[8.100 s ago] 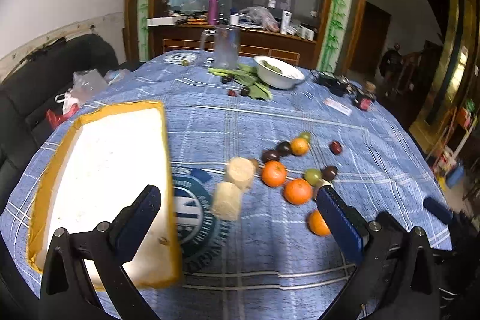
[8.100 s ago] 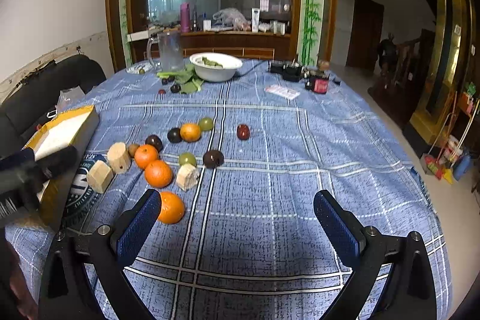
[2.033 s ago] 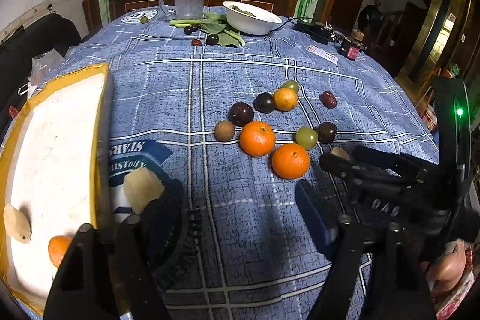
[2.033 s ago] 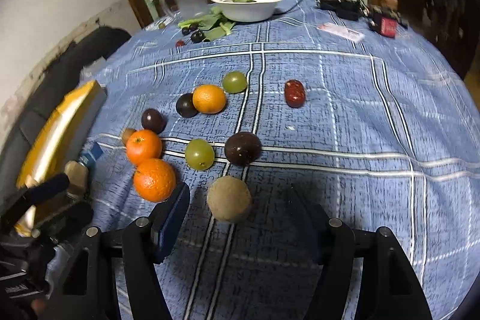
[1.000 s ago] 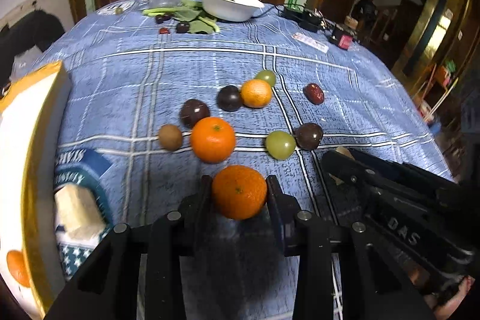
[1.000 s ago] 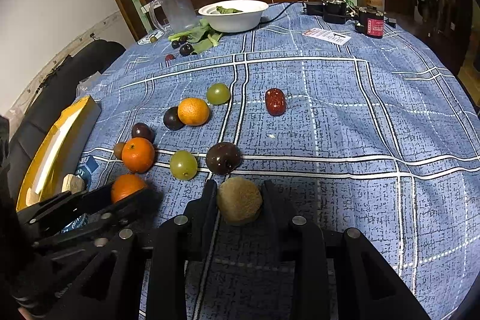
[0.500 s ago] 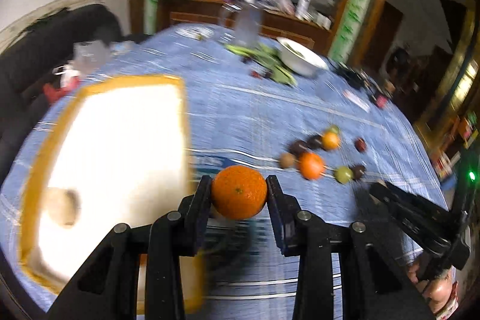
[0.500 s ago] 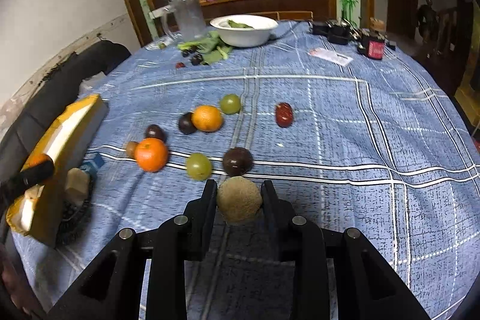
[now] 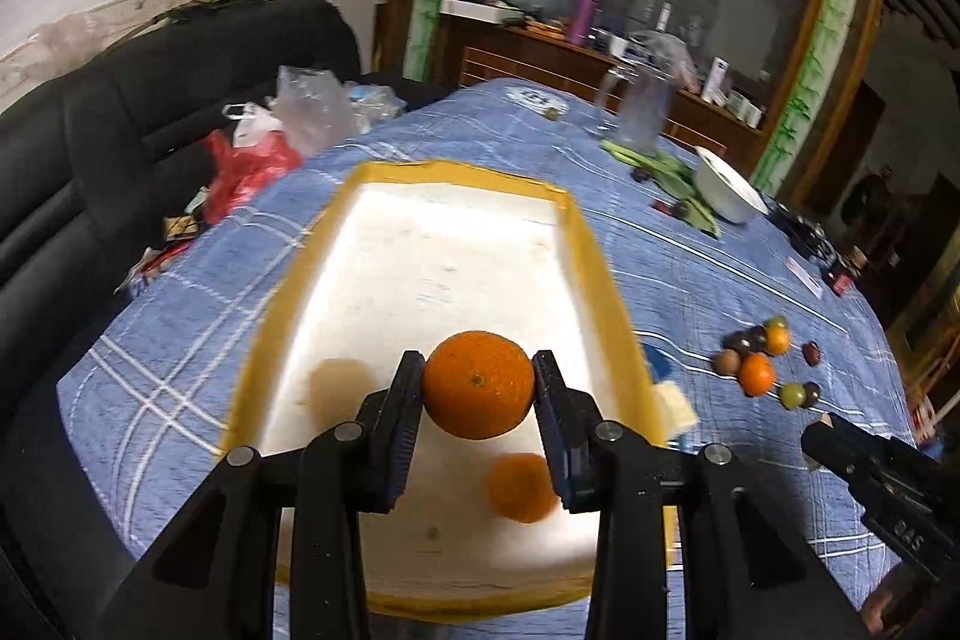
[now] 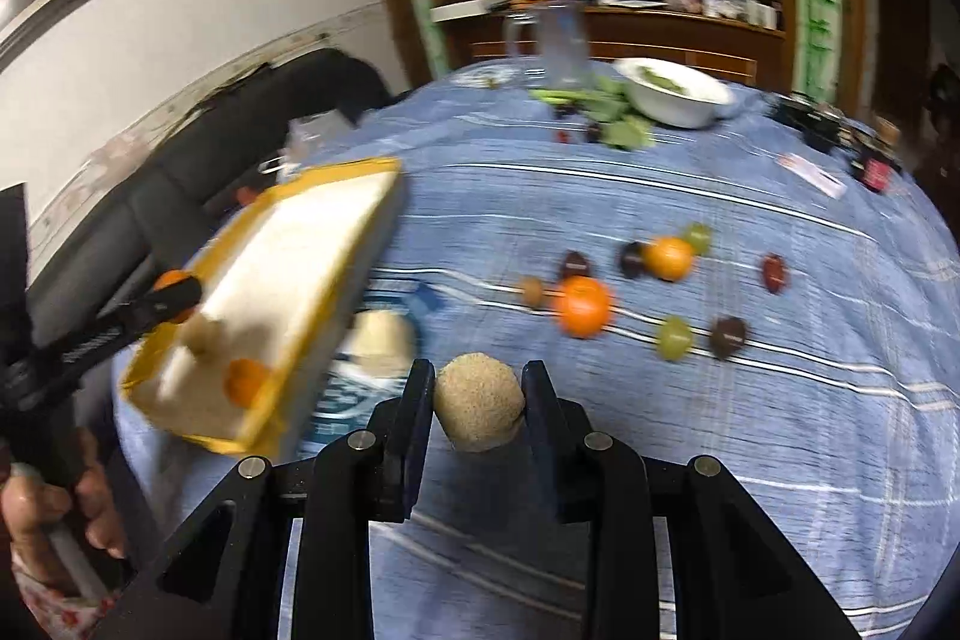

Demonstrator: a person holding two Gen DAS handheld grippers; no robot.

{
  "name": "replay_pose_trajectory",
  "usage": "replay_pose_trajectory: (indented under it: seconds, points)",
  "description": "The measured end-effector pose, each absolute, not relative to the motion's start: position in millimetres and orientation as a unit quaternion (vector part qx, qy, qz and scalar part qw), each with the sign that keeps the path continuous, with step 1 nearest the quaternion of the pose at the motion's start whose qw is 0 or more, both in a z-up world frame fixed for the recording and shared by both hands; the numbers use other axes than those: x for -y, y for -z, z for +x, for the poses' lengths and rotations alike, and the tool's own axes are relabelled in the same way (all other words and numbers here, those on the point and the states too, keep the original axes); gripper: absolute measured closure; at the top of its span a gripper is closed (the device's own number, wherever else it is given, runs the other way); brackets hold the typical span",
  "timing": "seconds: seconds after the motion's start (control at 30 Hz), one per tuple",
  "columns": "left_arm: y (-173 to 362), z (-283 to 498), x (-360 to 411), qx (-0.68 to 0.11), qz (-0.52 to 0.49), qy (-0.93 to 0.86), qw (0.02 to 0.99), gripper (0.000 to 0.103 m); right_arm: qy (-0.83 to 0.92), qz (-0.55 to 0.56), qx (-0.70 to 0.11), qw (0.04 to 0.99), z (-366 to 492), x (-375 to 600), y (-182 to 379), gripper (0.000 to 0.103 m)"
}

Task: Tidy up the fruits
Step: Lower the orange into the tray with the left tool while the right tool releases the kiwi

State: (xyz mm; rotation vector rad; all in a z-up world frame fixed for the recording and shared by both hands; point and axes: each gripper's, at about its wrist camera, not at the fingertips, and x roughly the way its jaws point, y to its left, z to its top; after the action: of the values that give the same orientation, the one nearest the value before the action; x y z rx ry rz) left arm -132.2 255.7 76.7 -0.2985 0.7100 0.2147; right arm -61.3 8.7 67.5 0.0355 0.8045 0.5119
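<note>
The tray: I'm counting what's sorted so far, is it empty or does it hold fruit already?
Not empty. The tray holds an orange and a tan fruit. The left gripper holds another orange above it.

Left wrist camera: high over the yellow-rimmed tray (image 9: 591,250) at the table's left edge, tilted down, close. Right wrist camera: lower, mid-table, facing the far edge with the white bowl (image 10: 672,103). Both views share tray, bowl and blue tablecloth (image 10: 750,400).

Tray (image 9: 591,274) left on table (image 9: 690,274); fruit cluster (image 9: 759,361) right
</note>
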Motion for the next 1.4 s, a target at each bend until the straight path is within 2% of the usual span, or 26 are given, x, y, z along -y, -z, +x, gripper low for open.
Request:
replay_pose_trajectory:
  seconds: [0.4, 0.77, 0.87, 0.93, 0.97, 1.07, 1.23, 1.4]
  points:
    - [-66.8, -111.1, -301.3, -0.363, -0.168, -0.119, 0.909, 0.068, -0.327, -0.065, -0.383, 0.862, -53.0, -136.3, -71.6, 0.070]
    - [-46.5, -71.4, -331.7, -0.413, -0.201, -0.107, 0.882, 0.067, -0.332, -0.144, -0.415, 0.835, -17.3, -208.9, -36.0, 0.070]
    - [-46.6, -74.4, -338.2, -0.406, -0.218, -0.102, 0.882, 0.057, -0.335, -0.145, -0.424, 0.829, -14.5, -215.2, -32.1, 0.067]
    - [-49.5, -77.1, -340.0, -0.399, -0.234, -0.093, 0.882, 0.052, -0.337, -0.143, -0.430, 0.825, -9.7, -217.9, -31.4, 0.051]
    - [-52.1, -79.4, -340.8, -0.394, -0.240, -0.089, 0.883, 0.050, -0.337, -0.142, -0.431, 0.825, -8.7, -218.3, -31.7, 0.048]
    - [-63.6, -89.0, -340.7, -0.378, -0.239, -0.100, 0.889, 0.039, -0.338, -0.157, -0.430, 0.822, -7.7, -220.1, -37.3, 0.047]
    - [-78.5, -108.8, -340.5, -0.361, -0.247, -0.108, 0.893, 0.037, -0.328, -0.191, -0.408, 0.830, -4.2, -204.2, -67.3, 0.047]
    - [-98.4, -123.0, -315.1, -0.350, -0.226, -0.089, 0.905, 0.036, -0.294, -0.185, -0.394, 0.851, 0.1, -137.8, -105.0, 0.047]
